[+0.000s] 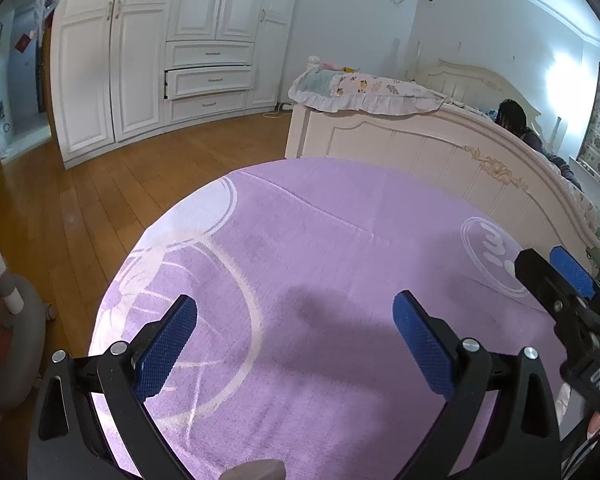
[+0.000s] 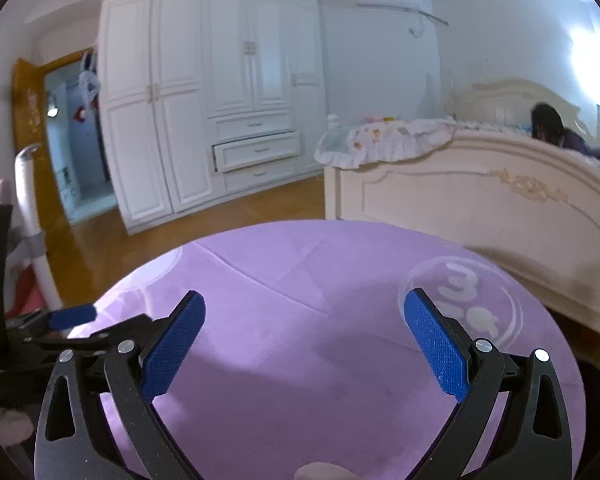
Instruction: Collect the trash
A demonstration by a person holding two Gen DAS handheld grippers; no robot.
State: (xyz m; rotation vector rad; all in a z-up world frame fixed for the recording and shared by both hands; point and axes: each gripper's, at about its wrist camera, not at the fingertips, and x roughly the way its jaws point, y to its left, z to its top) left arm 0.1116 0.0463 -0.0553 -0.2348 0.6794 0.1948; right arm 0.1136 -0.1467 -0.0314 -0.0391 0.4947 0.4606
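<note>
A round table under a purple cloth (image 1: 320, 240) (image 2: 320, 264) fills the lower half of both views. No trash item shows on it in either view. My left gripper (image 1: 294, 300) hangs over the near part of the cloth, open, with nothing between its blue pads. My right gripper (image 2: 304, 296) is likewise open and empty above the cloth. At the right edge of the left wrist view shows one blue pad (image 1: 572, 274) of the right gripper. One pad (image 2: 72, 316) of the left gripper shows at the left of the right wrist view.
Right behind the table stands a cream bed footboard (image 1: 420, 148) with a quilt (image 1: 364, 92) over it; a person (image 1: 516, 120) lies on the bed. A white wardrobe (image 1: 160, 48) has one drawer (image 1: 210, 80) pulled out. Wooden floor (image 1: 120, 192) lies left, with a grey stand (image 1: 16, 320) near.
</note>
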